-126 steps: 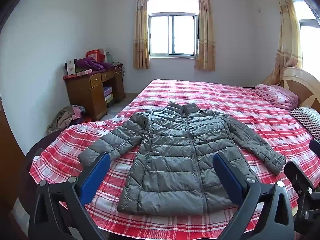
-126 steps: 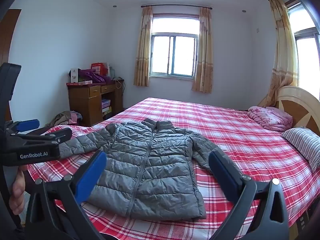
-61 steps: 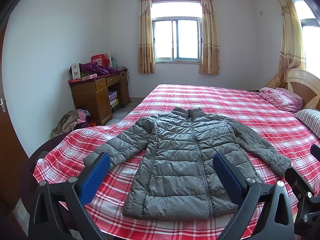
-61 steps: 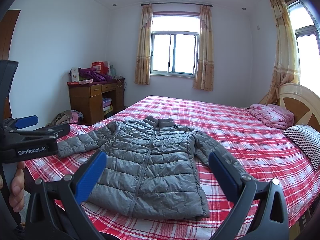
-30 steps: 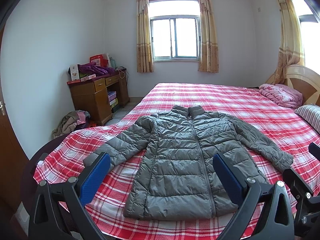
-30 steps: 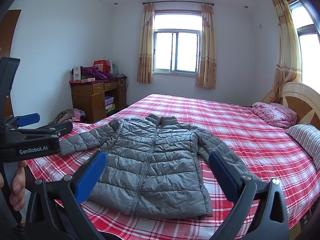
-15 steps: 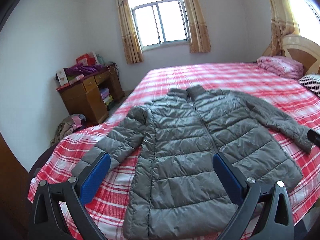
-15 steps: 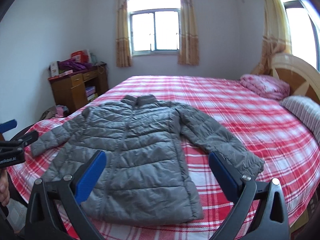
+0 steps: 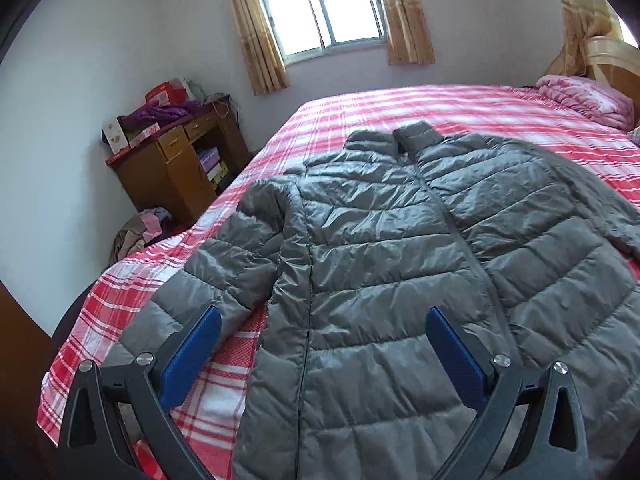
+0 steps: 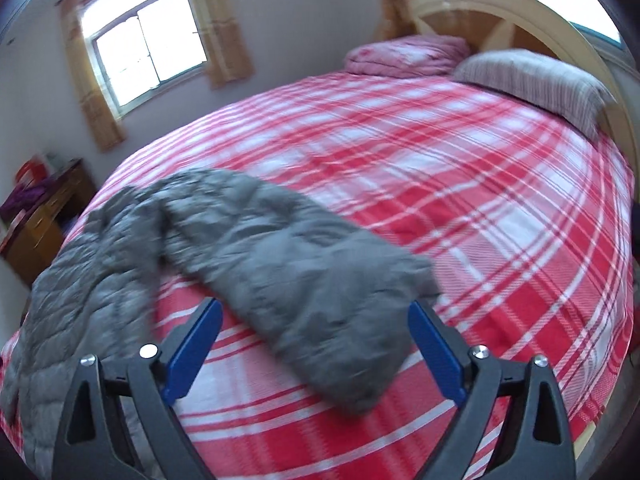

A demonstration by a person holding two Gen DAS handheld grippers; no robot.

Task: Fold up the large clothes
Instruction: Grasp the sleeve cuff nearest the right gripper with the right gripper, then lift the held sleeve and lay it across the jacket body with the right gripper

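Note:
A grey quilted puffer jacket point(image 9: 400, 264) lies flat, front up and zipped, on a red plaid bed point(image 9: 460, 108). My left gripper point(image 9: 320, 344) is open and empty, just above the jacket's lower left side, near its left sleeve point(image 9: 216, 268). In the blurred right wrist view the jacket's right sleeve point(image 10: 312, 268) lies stretched across the bed point(image 10: 460, 184). My right gripper point(image 10: 316, 340) is open and empty, right over the sleeve's cuff end.
A wooden desk point(image 9: 176, 164) with boxes and purple cloth stands left of the bed, clothes heaped on the floor beside it. A folded pink quilt point(image 10: 404, 56), a striped pillow point(image 10: 532, 80) and the wooden headboard point(image 10: 500, 12) are at the bed's far end.
Both grippers have moved forward and down toward the jacket. The left one closed in on the left side, the right one swung right to the right sleeve. Both stay open.

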